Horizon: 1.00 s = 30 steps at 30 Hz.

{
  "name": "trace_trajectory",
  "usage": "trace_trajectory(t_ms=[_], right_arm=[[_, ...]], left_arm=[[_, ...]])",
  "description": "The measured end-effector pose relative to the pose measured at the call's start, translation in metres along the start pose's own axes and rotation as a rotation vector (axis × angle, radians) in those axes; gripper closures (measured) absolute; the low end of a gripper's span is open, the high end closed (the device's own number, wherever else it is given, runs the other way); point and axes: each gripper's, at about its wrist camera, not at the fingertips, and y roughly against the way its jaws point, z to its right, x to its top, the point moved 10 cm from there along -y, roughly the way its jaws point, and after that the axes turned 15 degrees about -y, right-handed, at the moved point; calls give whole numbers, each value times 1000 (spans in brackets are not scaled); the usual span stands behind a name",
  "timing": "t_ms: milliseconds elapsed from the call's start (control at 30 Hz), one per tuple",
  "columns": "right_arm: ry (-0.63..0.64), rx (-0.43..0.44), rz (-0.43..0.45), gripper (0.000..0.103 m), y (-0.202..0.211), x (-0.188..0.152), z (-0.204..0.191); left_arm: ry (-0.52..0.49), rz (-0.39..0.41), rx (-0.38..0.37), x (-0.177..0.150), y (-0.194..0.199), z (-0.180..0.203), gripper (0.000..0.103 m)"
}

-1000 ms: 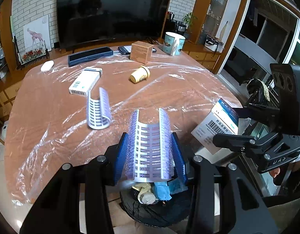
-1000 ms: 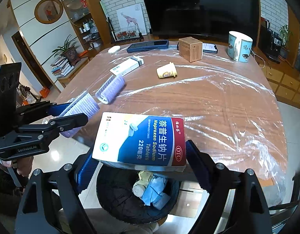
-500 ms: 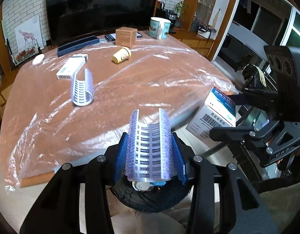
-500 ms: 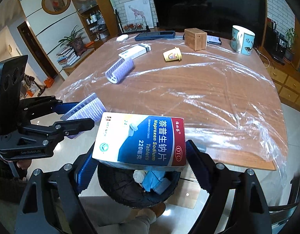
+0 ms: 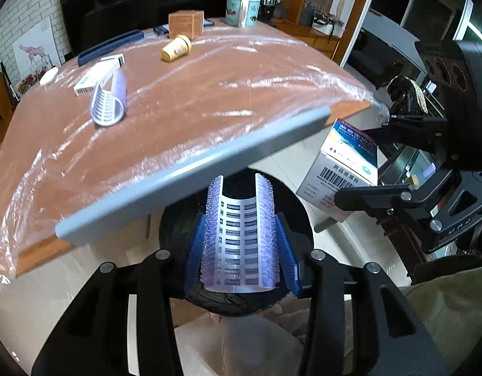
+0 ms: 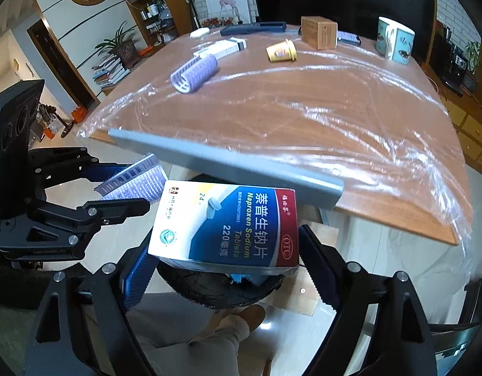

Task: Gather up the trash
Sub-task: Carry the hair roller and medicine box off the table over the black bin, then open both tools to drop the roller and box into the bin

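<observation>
Here, the left hand-held gripper (image 5: pixel 241 247) grasping a hair roller (image 5: pixel 239 235) and the right hand-held gripper (image 6: pixel 222 260) grasping a tablet box (image 6: pixel 225 224) hang over the black bin (image 6: pixel 209 288) at 6 o'clock of the bench (image 6: pixel 303 109); next, in my judgement, both release.

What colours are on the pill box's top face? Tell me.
Blue, white and red on the pill box; clearest in the right wrist view.

Mug (image 6: pixel 395 40), wooden box (image 6: pixel 319 32), giraffe picture (image 6: pixel 227 1), potted plant (image 6: pixel 122 47)

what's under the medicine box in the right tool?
The black bin sits below the medicine box. A bit of blue trash shows at its rim; the box hides the other contents.
</observation>
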Motion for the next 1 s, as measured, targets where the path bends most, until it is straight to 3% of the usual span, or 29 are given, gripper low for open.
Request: trace_trajectory(t_ms=[400, 1000], right_arm=[[-21, -31, -35, 19, -21, -19, 9], [-12, -80, -66, 19, -61, -21, 14]], left_arm=[[-4, -81, 6, -23, -29, 4, 58], [-17, -160, 63, -29, -71, -9, 58]])
